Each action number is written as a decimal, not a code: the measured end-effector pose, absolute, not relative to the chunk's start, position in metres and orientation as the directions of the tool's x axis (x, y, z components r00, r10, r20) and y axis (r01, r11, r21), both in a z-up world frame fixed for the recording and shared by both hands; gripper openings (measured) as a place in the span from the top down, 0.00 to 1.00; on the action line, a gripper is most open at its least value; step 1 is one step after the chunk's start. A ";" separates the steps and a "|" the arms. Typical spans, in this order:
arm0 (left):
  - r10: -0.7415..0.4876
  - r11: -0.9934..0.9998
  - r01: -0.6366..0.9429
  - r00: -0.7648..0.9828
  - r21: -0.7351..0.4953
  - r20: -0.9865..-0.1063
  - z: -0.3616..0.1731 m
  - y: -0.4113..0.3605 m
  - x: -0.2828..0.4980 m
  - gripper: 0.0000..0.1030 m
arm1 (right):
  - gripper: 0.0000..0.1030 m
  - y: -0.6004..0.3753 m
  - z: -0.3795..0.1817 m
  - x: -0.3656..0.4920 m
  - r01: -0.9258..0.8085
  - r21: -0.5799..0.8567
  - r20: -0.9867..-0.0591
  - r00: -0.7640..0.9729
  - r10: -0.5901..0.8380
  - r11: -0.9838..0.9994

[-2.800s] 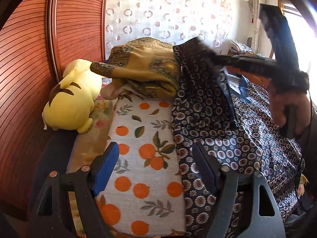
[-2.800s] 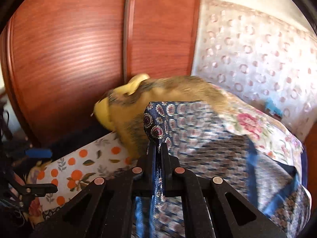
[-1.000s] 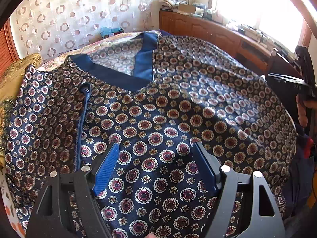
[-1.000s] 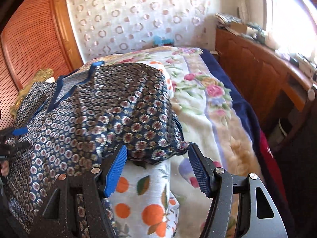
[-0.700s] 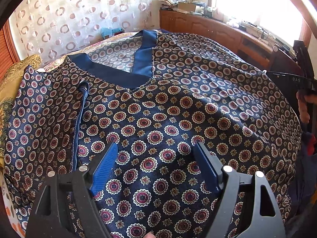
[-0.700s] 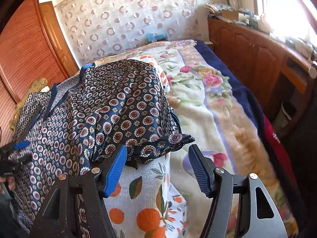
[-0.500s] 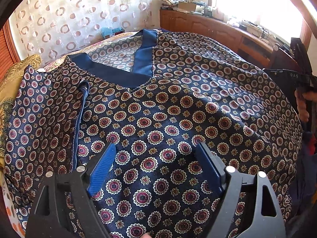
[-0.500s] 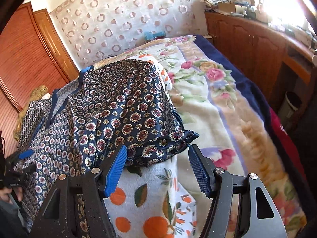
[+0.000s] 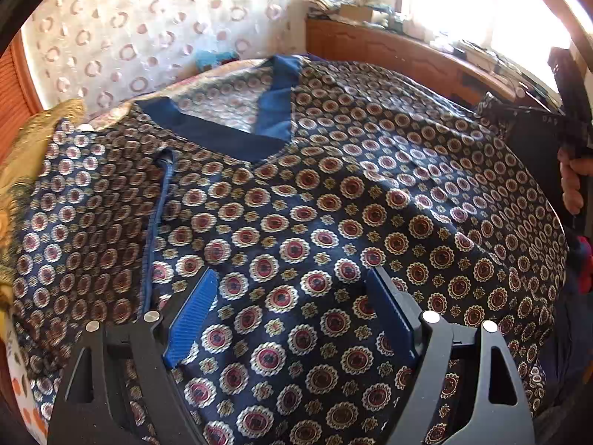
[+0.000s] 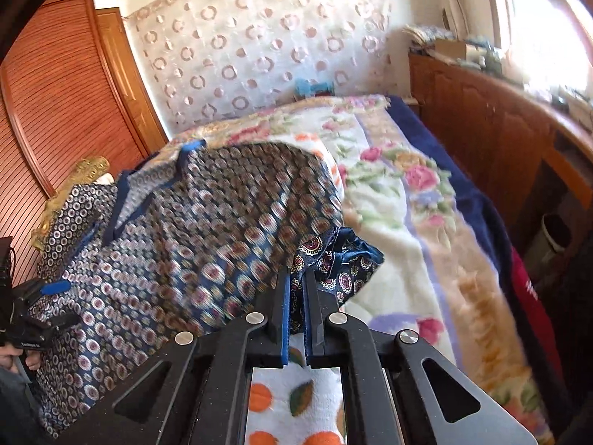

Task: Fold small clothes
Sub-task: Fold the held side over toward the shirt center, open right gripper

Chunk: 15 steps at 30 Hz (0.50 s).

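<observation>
1. I had the patterned V-neck top (image 9: 333, 200) spread front-up over the orange-print towel (image 10: 296, 404) on the bed, its navy neckband (image 9: 222, 137) pointing away from me toward the curtain (image 10: 259, 48).
2. My right gripper (image 10: 295, 319) was clamped on the garment's right-hand corner; a bunched flap of navy medallion cloth stood up between the nearly closed blue pads (image 10: 284, 319). The cloth beyond it was motion-blurred in the right wrist view.
3. My left gripper (image 9: 292, 319) had its jaws well apart, hovering low over the front panel and holding nothing. I could not tell whether its pads touched the fabric.
4. To do this fold well, I judged I should carry the pinched corner up and across toward the middle of the top, keeping it low so the slippery-looking cloth did not billow.
5. I judged the left gripper would serve best pressed flat along the intended crease, so the body did not drag sideways off the towel.
6. The risk I saw was the small pinch: only a bunched corner was gripped, so a quick pull might slip it free or fold a crooked edge.
7. The left sleeve (image 9: 74, 222) lay wrinkled beside a yellow-gold cloth (image 9: 33, 141); it would need its own fold.
8. Writing: the other gripper's body, seen at the edge of each view, carried small pale lettering too blurred to read. A red item (image 10: 530, 289) beside the bed showed white marks I could not make out. No brand on the garment was visible.
</observation>
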<state>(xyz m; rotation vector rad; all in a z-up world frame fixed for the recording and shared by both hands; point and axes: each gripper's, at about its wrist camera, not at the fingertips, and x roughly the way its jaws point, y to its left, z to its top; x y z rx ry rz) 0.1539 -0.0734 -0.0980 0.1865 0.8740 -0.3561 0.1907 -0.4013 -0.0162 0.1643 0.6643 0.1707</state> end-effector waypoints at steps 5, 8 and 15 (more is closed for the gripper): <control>-0.209 0.945 0.325 0.698 0.044 -0.685 -0.062 -0.058 0.130 0.19 | 0.95 -0.378 0.015 0.184 -0.175 0.144 -0.542 0.810 0.226 0.974; -0.195 0.958 0.283 0.758 0.044 -0.622 -0.034 -0.044 0.114 0.19 | 0.95 -0.355 0.029 0.180 -0.239 0.110 -0.511 0.819 0.261 0.965; -0.140 0.983 0.183 0.839 0.030 -0.526 0.009 -0.010 0.087 0.19 | 0.95 -0.294 0.028 0.165 -0.423 0.066 -0.514 0.762 0.394 0.904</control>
